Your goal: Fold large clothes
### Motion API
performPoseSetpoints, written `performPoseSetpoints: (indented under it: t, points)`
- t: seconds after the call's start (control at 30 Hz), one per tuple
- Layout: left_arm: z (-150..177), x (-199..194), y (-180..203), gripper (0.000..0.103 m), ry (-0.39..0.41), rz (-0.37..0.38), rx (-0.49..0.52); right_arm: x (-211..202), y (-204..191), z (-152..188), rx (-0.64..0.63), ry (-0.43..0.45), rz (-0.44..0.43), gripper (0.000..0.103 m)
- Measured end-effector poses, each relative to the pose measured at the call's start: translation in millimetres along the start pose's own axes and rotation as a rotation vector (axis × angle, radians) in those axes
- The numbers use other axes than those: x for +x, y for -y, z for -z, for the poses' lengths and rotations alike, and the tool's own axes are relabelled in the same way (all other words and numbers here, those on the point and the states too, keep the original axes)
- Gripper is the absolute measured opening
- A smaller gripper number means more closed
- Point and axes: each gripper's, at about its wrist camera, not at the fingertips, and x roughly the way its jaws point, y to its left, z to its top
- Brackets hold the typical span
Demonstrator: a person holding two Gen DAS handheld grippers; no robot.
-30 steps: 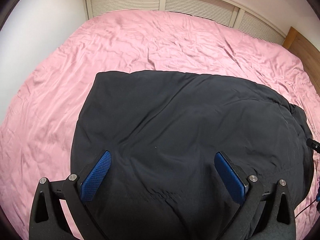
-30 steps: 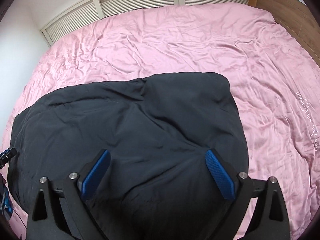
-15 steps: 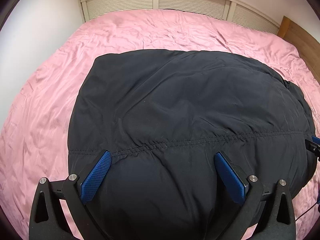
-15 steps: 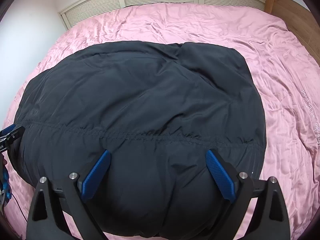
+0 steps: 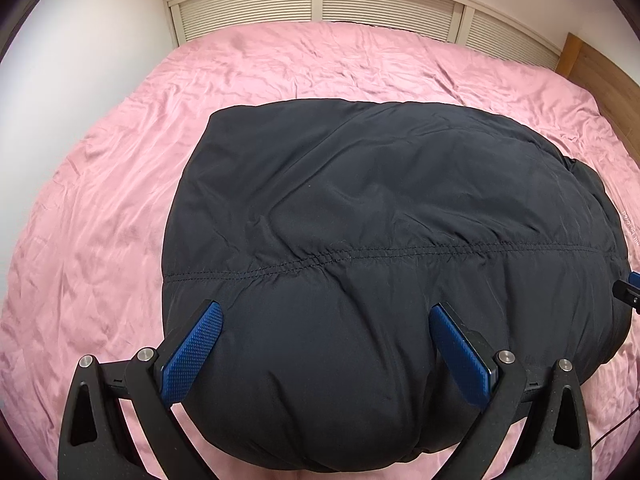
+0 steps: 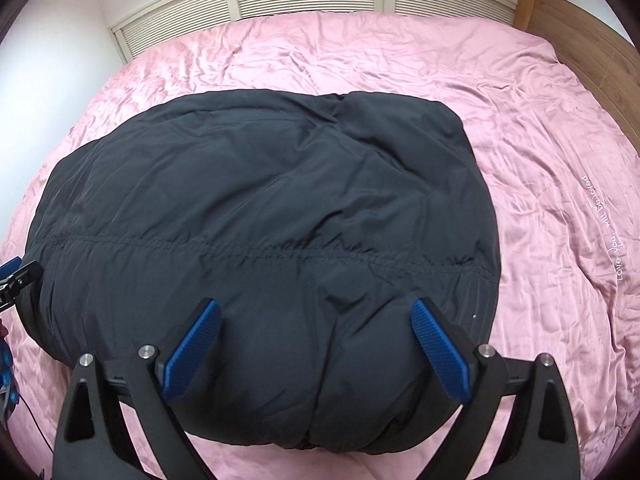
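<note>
Both sets of jaws stand spread, holding nothing: the left gripper (image 5: pixel 326 344) and right gripper (image 6: pixel 316 340) hover over the near edge of the black padded jacket (image 5: pixel 380 240), folded into a puffy bundle on the pink bed (image 5: pixel 100 208). Judged risk: trapped air could spring the fold open if left unpressed

A bed (image 5: pixel 360 64) is covered by a creased pink sheet (image 6: pixel 540 128). White louvred panels (image 5: pixel 384 8) are set behind its far edge, white walls (image 5: pixel 80 40) alongside, and a wooden headboard (image 6: pixel 580 20) at one side.
</note>
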Motion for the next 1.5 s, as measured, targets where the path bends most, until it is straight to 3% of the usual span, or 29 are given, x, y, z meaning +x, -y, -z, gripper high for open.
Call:
performPoseSetpoints:
  t: [0.17,0.33,0.47,0.77,0.97,1.07,1.27,1.5]
  points:
    - [5.0,-15.0,-36.9,0.1,0.023,0.074,-0.097,-2.6,-0.7,12.2,0.037,-0.023,-0.056,0.097]
    - [3.7,-14.0,-89.2,0.1,-0.002,0.089,-0.178,-20.2,45.4,17.7,0.138,0.02,-0.082,0.102]
    - [1.1,-0.3,-126.5,0.101,-0.025,0.163,-0.27,-21.7,86.0,20.7,0.188,0.03,-0.099,0.103]
    - [-6.4,76.7,-164.8,0.102,-0.158,0.471,-0.361,41.9,169.5,20.9,0.427,-0.018,-0.393,0.103]
    - [-15.6,122.4,-155.0,0.102,-0.213,0.715,-0.396,101.9,181.2,24.3,0.474,-0.108,-0.608,0.103]
    - [-13.4,142.4,-137.3,0.102,-0.262,0.791,-0.384,120.3,174.8,25.5,0.464,-0.12,-0.684,0.103]
    - [-4.8,162.1,-129.2,0.102,-0.294,0.844,-0.418,155.4,162.4,23.9,0.442,-0.158,-0.746,0.103]
    - [-1.2,170.0,-113.6,0.102,-0.309,0.832,-0.426,181.9,150.3,26.9,0.489,-0.181,-0.782,0.103]
